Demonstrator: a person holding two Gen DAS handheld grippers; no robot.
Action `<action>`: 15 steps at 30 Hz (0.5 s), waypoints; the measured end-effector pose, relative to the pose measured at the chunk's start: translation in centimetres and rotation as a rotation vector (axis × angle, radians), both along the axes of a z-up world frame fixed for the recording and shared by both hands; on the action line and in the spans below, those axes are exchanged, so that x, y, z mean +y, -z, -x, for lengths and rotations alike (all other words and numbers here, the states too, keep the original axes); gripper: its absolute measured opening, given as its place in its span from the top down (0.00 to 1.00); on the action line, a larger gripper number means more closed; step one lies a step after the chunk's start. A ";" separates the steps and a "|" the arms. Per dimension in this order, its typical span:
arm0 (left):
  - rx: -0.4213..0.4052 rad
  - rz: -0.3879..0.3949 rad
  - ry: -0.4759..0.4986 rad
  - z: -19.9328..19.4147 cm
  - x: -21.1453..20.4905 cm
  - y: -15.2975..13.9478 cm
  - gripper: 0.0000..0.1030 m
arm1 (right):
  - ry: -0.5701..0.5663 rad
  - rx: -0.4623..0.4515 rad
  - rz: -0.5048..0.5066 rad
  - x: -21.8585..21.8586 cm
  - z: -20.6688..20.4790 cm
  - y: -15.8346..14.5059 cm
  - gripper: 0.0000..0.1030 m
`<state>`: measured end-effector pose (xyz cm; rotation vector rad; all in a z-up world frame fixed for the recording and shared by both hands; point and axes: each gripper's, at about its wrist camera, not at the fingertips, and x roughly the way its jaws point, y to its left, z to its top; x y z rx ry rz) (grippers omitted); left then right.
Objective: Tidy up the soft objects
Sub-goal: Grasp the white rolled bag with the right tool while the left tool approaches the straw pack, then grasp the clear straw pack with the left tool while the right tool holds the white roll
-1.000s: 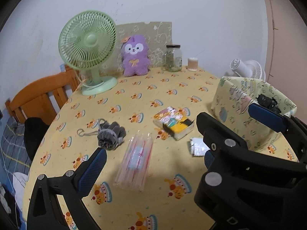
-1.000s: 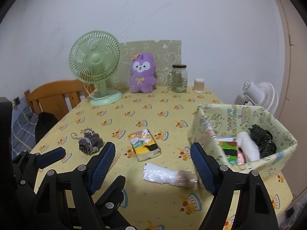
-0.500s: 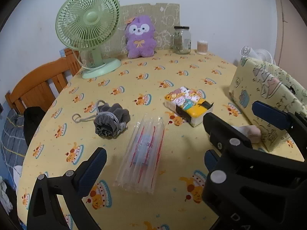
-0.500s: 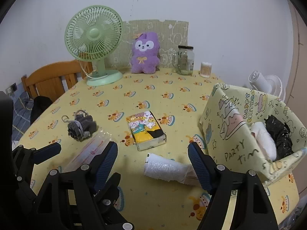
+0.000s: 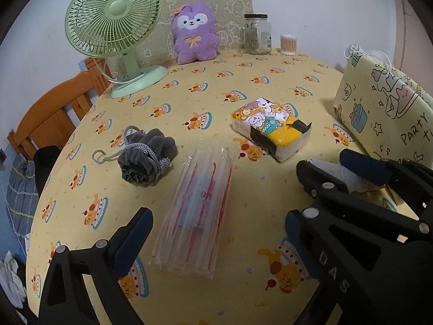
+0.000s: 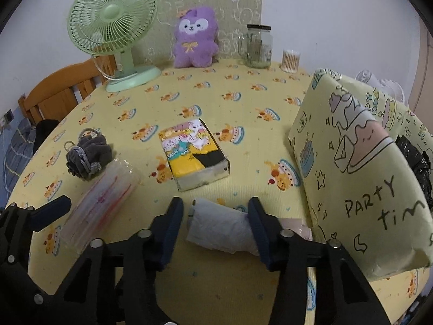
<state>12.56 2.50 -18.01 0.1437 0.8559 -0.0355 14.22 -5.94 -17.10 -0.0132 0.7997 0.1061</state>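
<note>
right wrist view: right claw (image 6: 215,218) spread wide, low over the yellow tablecloth (image 6: 243,108), one blue pad (image 6: 173,224) on each side of a white wrapped roll (image 6: 219,230). lies flat between the pads, crosswise to them, not squeezed; the right pad close to or touching the roll's far part, cannot tell which; small gap at the left pad. just ahead of the claw, a tissue pack (image 6: 193,153) with cartoon animals, flat on the cloth. to the right of the claw, near it, a pale green box (image 6: 360,168) with the words "party time", holding something black (image 6: 414,159) inside. ahead and to the left, a grey drawstring pouch (image 6: 86,157), touching the far end of a clear plastic sleeve (image 6: 100,200) with red lines. at the far edge of the table: green fan (image 6: 113,24), purple plush toy (image 6: 194,40), glass jar (image 6: 257,46), cup of cotton swabs (image 6: 291,61).

left wrist view: left claw (image 5: 216,233) also wide open, gripping nothing, held above the near end of the clear plastic sleeve (image 5: 197,216). sleeve between the two pads but below them, not touched as far as can be seen. ahead and left of this claw, the grey pouch (image 5: 146,159); ahead and right, the tissue pack (image 5: 270,130). further right, the right claw (image 5: 343,168) around the white roll (image 5: 335,170), beside the green box (image 5: 384,108).
</note>
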 end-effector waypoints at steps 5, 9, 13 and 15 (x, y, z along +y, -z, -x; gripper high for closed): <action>0.001 -0.001 -0.001 0.0 0.0 0.0 0.03 | -0.017 0.008 -0.010 0.0 0.0 0.1 0.69; -0.003 -0.001 -0.007 0.0 0.1 -0.1 0.04 | -0.022 0.005 -0.006 0.2 0.1 0.0 0.71; -0.008 0.011 -0.009 -0.2 0.7 -0.4 0.12 | -0.046 -0.014 -0.026 0.5 0.4 -0.7 0.71; -0.012 0.014 -0.016 -0.5 1.1 -0.5 0.13 | -0.054 -0.024 -0.027 0.8 0.4 -1.0 0.71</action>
